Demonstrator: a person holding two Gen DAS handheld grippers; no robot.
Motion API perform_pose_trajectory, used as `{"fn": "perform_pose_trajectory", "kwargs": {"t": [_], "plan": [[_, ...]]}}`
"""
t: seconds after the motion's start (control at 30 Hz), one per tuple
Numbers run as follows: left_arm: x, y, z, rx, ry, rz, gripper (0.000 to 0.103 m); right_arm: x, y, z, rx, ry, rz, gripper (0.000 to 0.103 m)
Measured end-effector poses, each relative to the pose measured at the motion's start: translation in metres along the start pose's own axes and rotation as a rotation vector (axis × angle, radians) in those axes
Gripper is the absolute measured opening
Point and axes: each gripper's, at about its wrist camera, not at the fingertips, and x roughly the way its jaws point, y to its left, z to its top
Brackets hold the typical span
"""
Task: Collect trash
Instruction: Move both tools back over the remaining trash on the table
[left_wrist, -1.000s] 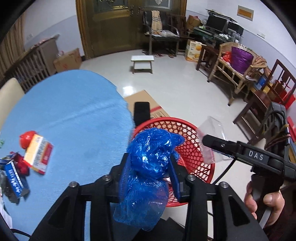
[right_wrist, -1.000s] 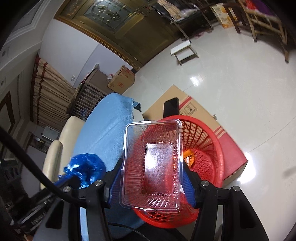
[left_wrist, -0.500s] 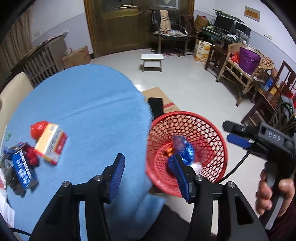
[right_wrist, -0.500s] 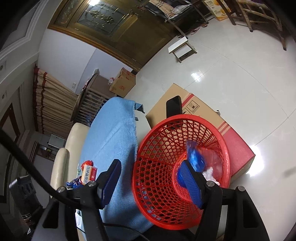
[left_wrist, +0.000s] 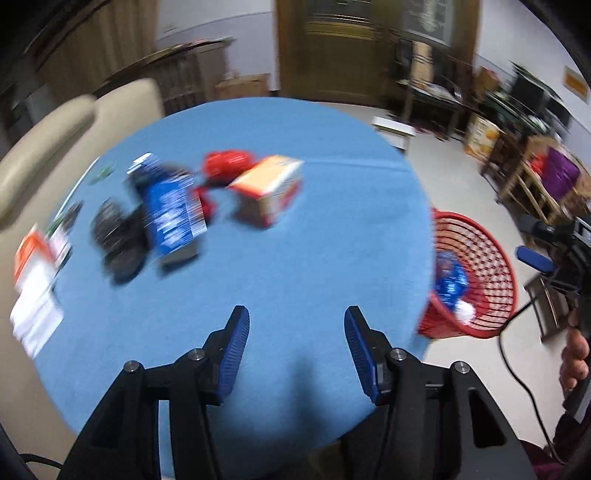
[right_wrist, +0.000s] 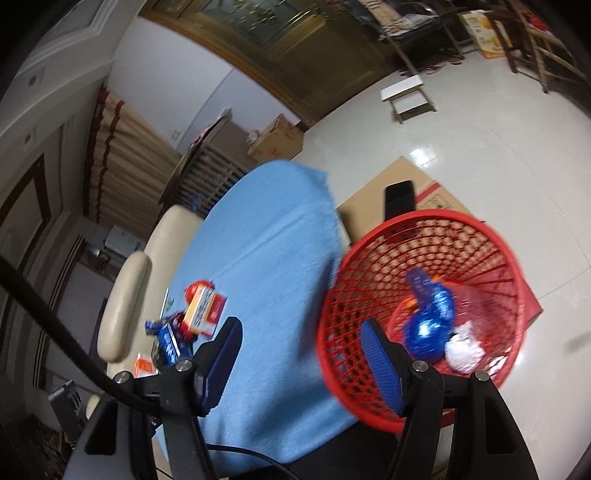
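Note:
My left gripper (left_wrist: 296, 321) is open and empty over the near part of the round blue table (left_wrist: 332, 251). Farther on the cloth lie an orange-and-white carton (left_wrist: 267, 190), a red wrapper (left_wrist: 227, 164), a blue packet (left_wrist: 170, 218) and a black crumpled wrapper (left_wrist: 118, 240), all blurred. My right gripper (right_wrist: 299, 334) is open and empty, straddling the table edge and the red mesh basket (right_wrist: 354, 280). Inside that basket lie the blue plastic bag (right_wrist: 428, 325), a white crumpled wad (right_wrist: 463, 350) and a clear tray (right_wrist: 476, 299). The basket (left_wrist: 480, 258) shows right of the table in the left wrist view.
A cream chair (left_wrist: 48, 147) stands at the table's far left; white and orange papers (left_wrist: 33, 291) lie at the left edge. A cardboard box (right_wrist: 391, 195) with a black phone (right_wrist: 399, 197) on it sits behind the basket. A hand (left_wrist: 574, 354) holds the right gripper's handle.
Both grippers opened and dropped their loads: the blue bag and the clear tray now lie in the basket. The left gripper has swung left over the table; the right has shifted left and up.

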Motion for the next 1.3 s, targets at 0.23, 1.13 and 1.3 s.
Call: {"fn": "perform_pose_trajectory", "kwargs": {"t": [0.23,1.13,1.3], "plan": [[-0.011,0.085,-0.035,-0.167,-0.003,0.102,0.054,0.027,0.058,-0.021,-0.126,0.068,0.016,0.070],[-0.018,0.176,-0.079,-0.352,-0.025,0.207,0.055,0.085,0.165,-0.089,-0.425,0.255,0.025,0.070],[-0.017,0.188,-0.084,-0.378,-0.020,0.209,0.055,0.097,0.185,-0.093,-0.467,0.274,0.037,0.070]]}}
